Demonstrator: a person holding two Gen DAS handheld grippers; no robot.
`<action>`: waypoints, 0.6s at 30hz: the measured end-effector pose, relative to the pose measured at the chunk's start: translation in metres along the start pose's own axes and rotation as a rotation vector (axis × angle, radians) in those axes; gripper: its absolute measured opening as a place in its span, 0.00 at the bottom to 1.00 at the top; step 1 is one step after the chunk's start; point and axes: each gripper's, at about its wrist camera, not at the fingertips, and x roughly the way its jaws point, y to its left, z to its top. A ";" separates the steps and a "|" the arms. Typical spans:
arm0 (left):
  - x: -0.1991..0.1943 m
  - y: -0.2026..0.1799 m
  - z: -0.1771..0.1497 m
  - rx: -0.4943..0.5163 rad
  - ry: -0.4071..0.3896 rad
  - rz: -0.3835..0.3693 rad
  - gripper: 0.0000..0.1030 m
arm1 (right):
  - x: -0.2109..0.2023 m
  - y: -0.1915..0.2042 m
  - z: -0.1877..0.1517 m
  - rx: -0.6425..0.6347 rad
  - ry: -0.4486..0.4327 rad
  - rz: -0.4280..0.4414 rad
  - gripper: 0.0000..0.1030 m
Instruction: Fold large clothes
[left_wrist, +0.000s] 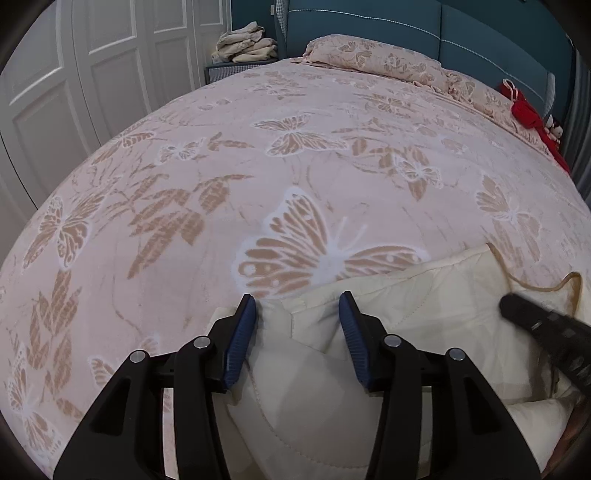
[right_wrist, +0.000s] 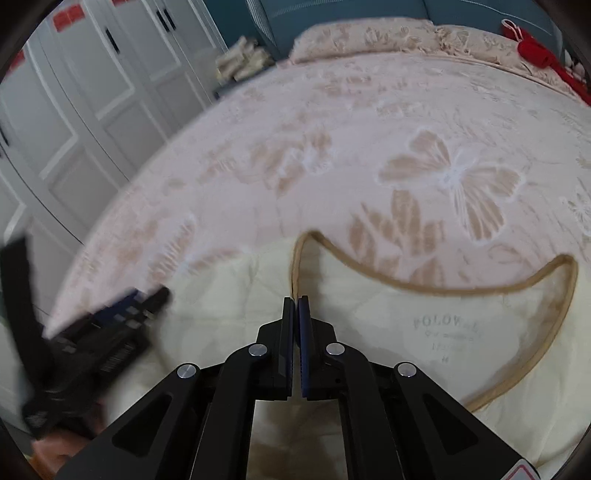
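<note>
Folding barely started: jacket (right_wrist: 424, 332) lies rumpled on bed (left_wrist: 221, 147); my right gripper (right_wrist: 295, 301) pinches its collar, left gripper (left_wrist: 297, 299) gapes around a fold.

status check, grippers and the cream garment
Right gripper shut on cream garment's tan neckline trim. Left gripper open, straddling its edge. Bedspread ahead, nothing blocking.

A quilted garment (left_wrist: 424, 295) lies on the near edge of the bed (left_wrist: 221, 166), its collar (right_wrist: 443, 284) toward the pillows (left_wrist: 373, 55) at the headboard (left_wrist: 369, 26). Folded clothes (left_wrist: 245, 44) sit on a nightstand (left_wrist: 221, 70) left of the pillows; wardrobe doors (left_wrist: 92, 66) stand left of the bed.
</note>
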 end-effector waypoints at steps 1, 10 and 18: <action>0.001 -0.003 -0.001 0.014 -0.004 0.013 0.46 | 0.008 0.000 -0.004 0.001 0.019 -0.018 0.02; 0.007 -0.011 -0.007 0.057 -0.033 0.074 0.49 | 0.010 -0.001 -0.009 -0.007 -0.016 -0.052 0.00; -0.002 -0.005 -0.001 0.045 -0.003 0.063 0.52 | -0.086 -0.083 -0.026 0.261 -0.160 -0.216 0.05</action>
